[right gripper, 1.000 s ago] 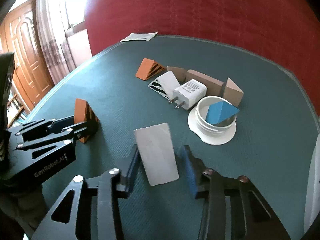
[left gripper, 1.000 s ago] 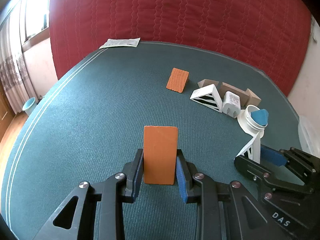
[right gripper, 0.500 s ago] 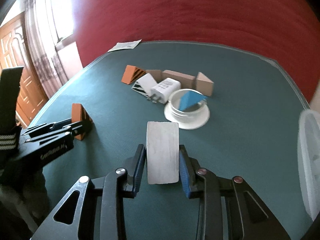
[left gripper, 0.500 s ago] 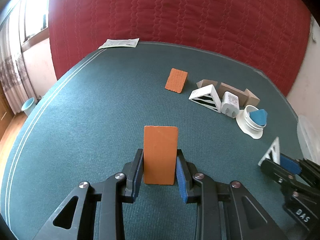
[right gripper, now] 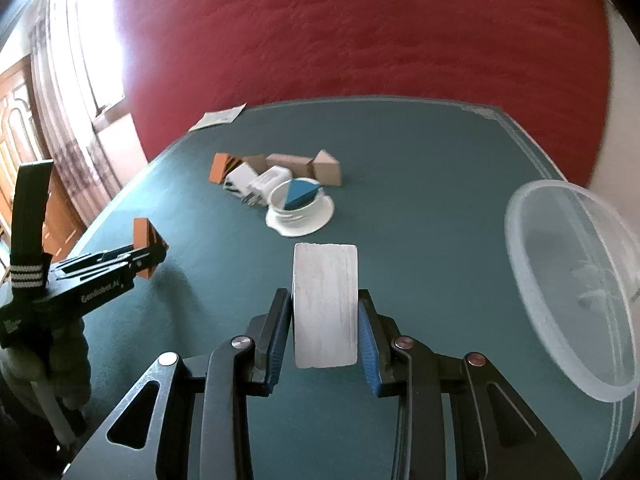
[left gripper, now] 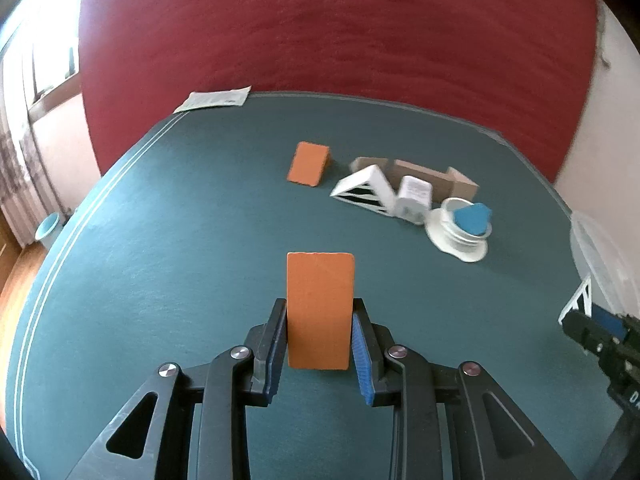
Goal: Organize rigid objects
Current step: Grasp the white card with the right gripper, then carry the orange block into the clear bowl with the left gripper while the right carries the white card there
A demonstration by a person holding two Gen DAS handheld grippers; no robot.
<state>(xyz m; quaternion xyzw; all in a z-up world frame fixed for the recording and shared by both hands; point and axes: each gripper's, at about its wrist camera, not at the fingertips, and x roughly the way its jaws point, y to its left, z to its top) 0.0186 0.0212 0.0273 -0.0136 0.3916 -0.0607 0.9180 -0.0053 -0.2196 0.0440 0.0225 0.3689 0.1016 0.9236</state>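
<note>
Red quilted fabric backs a green-covered bench [left gripper: 160, 240]. Both wedges look light, stiff and flat-sided, so pinching across the flat faces suits them. Tilted steeply downward, the left gripper [left gripper: 320, 340] clamps the orange wedge [left gripper: 320, 308] above the cloth. Angled likewise, the right gripper [right gripper: 325, 336] pinches the white wedge [right gripper: 325, 304] beside a clear bowl [right gripper: 568, 280].
</note>
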